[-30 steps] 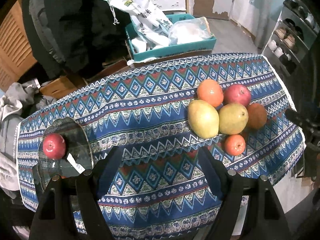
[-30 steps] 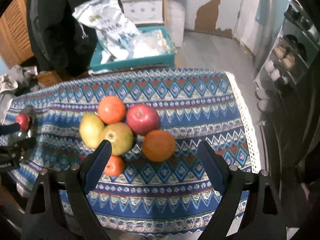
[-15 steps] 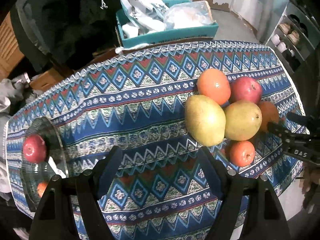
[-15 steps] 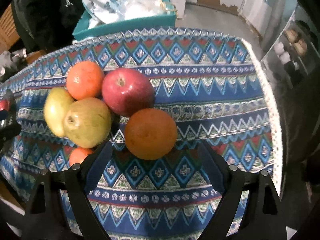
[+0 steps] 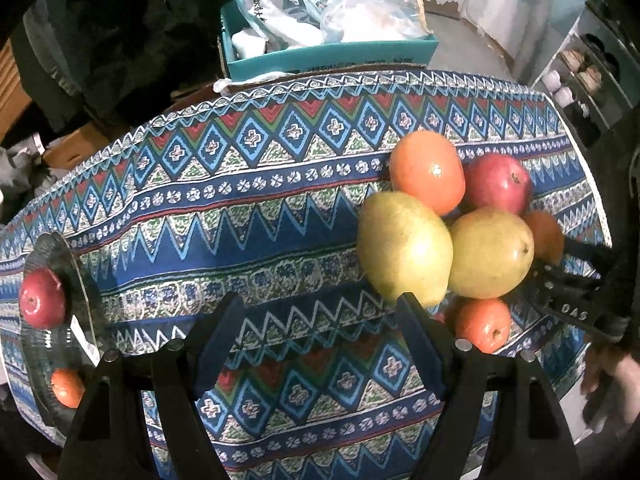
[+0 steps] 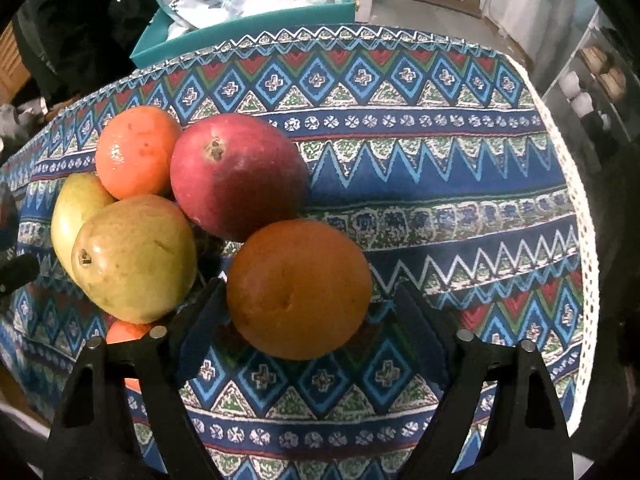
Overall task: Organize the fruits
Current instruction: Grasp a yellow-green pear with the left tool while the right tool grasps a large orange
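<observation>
Now orange (image 6: 298, 288) between spread fingers, near table edge (image 6: 576, 216)

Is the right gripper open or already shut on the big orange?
Open. The right gripper has its jaws spread wide on either side of the large dark orange, neither visibly touching it.

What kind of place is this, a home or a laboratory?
Most likely a home. The fruit lies on a patterned tablecloth, a shoe rack stands by the wall, and a teal box of food bags sits behind the table.
</observation>
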